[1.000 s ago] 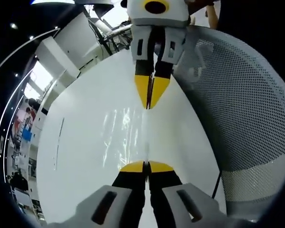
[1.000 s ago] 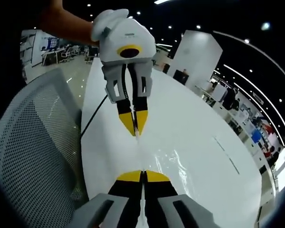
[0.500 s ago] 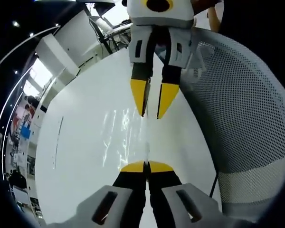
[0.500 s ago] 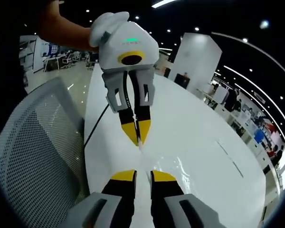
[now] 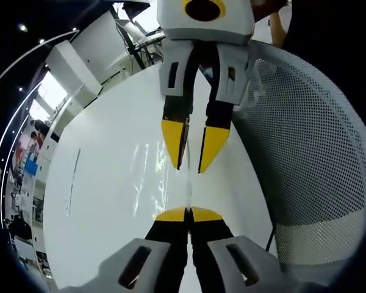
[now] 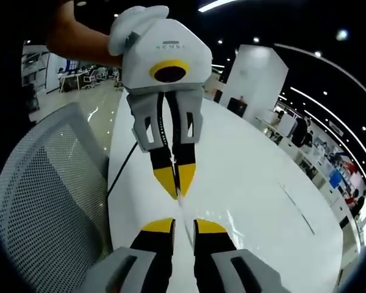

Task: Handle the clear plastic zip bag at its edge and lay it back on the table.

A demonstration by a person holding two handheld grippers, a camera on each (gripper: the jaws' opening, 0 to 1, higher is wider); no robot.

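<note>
The clear plastic zip bag (image 5: 155, 177) lies mostly flat on the white table (image 5: 97, 207), one edge lifted along the centre line. My left gripper (image 5: 188, 213) is shut on that edge. In the right gripper view the left gripper (image 6: 177, 185) hangs from above, yellow tips pinched on the bag's thin edge, with the bag (image 6: 232, 221) glinting to its right. My right gripper (image 6: 184, 227) is open, its jaws apart on either side of the edge. It comes down from the top of the left gripper view as the right gripper (image 5: 192, 155), open and holding nothing.
A white mesh chair (image 5: 311, 159) stands against the table's side, also the chair (image 6: 43, 201). A black cable (image 6: 121, 170) runs along the table edge. A person's arm (image 6: 79, 38) holds the left gripper. Office partitions and ceiling lights lie beyond the table.
A second ago both grippers were shut on the bag's edge. The right gripper has opened and let go, and the two grippers now stand closer together. The left stays shut.
</note>
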